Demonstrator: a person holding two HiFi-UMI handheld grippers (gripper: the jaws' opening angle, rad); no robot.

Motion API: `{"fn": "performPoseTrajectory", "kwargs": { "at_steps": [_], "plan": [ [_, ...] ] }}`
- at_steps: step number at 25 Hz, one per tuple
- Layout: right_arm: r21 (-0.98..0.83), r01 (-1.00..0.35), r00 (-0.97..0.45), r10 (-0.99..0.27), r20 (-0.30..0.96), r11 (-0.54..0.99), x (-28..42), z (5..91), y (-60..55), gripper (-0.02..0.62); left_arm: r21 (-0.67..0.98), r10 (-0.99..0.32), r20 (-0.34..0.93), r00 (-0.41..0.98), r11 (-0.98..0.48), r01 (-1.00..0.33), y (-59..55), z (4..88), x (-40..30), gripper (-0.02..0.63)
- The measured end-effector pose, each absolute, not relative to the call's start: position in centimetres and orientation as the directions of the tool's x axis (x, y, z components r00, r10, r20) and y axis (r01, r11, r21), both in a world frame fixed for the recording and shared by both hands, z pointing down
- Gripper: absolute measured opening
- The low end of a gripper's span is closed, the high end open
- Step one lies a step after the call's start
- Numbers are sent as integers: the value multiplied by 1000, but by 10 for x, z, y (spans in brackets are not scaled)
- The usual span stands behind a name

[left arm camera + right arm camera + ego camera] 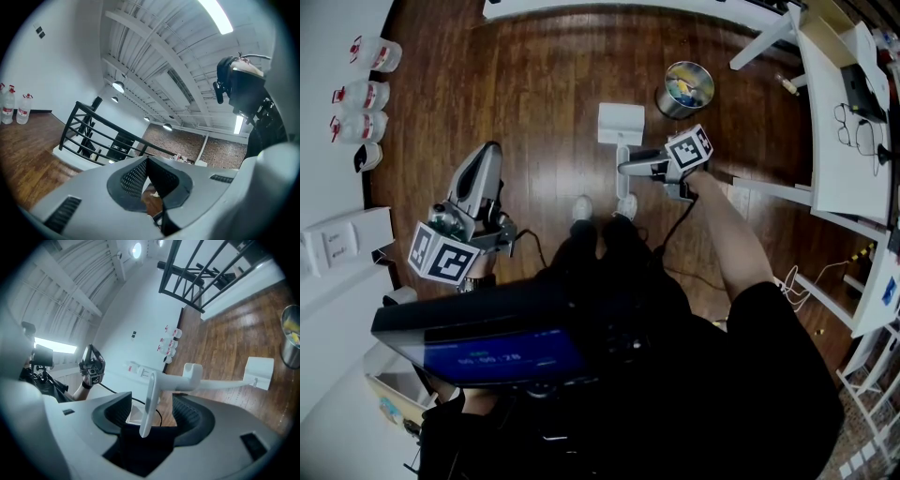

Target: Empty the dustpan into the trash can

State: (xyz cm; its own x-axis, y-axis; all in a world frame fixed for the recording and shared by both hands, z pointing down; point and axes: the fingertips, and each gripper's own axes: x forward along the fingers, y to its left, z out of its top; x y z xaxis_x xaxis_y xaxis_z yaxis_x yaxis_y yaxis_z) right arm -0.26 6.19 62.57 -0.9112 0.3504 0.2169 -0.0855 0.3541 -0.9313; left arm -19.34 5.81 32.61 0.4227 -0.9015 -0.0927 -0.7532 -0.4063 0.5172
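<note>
Between the spread jaws of your right hand-held gripper stands, unclamped, the handle of the white dustpan resting on the floor near the trash can; it seems light, stiff and slippery, so grip that handle squarely, while your left hand-held gripper is closed and empty.

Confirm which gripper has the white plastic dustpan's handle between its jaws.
The right gripper: jaws apart around the white plastic dustpan's handle, not pressing on it. The left gripper is shut on nothing.
</note>
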Motion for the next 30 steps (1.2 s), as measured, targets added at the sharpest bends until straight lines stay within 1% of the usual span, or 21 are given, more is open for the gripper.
{"fn": "performPoseTrajectory", "kwargs": {
  "at_steps": [6, 9, 11, 13, 15, 16, 17, 18, 21, 23, 24, 26, 28, 30],
  "plan": [
    [-927, -107, -918, 322, 231, 360, 8, 623, 66, 261, 502, -887, -83, 453, -431, -750, 57, 324, -187, 0],
    [-925, -128, -929, 283, 238, 357, 26, 616, 70, 261, 484, -873, -80, 482, -457, -747, 52, 321, -180, 0],
    [-919, -148, -943, 227, 242, 365, 43, 608, 73, 261, 465, -863, -83, 498, -476, -747, 46, 316, -174, 0],
    [-895, -155, -961, 147, 235, 418, 59, 591, 77, 261, 438, -853, -86, 515, -497, -749, 40, 309, -166, 0],
    [-862, -151, -979, 49, 199, 483, 71, 565, 82, 257, 406, -830, -96, 549, -536, -740, 38, 302, -153, 0],
    [-838, -157, -983, -2, 184, 522, 76, 549, 85, 229, 390, -813, -107, 572, -564, -728, 38, 298, -146, 3],
    [-807, -175, -983, -51, 177, 564, 79, 533, 89, 202, 376, -794, -119, 596, -592, -713, 38, 294, -139, 3],
    [-770, -199, -979, -98, 176, 606, 81, 518, 93, 192, 364, -776, -130, 618, -617, -698, 39, 290, -133, 3],
    [-641, -289, -957, -217, 191, 710, 78, 473, 107, 167, 334, -726, -150, 671, -676, -657, 45, 283, -121, 3],
    [-548, -350, -937, -291, 195, 760, 71, 443, 115, 166, 321, -694, -169, 700, -710, -627, 53, 278, -117, 0],
    [-508, -372, -928, -322, 187, 777, 65, 429, 119, 165, 317, -680, -181, 710, -724, -613, 59, 275, -118, 0],
    [-456, -394, -918, -367, 153, 798, 52, 401, 128, 140, 313, -662, -199, 723, -742, -593, 74, 271, -124, 0],
    [-440, -393, -916, -386, 108, 808, 34, 376, 140, 141, 305, -653, -200, 731, -750, -586, 93, 267, -136, 0],
    [-409, -400, -912, -399, 94, 820, 13, 357, 151, 140, 285, -650, -200, 733, -755, -591, 111, 262, -153, 0]
  ]
}}
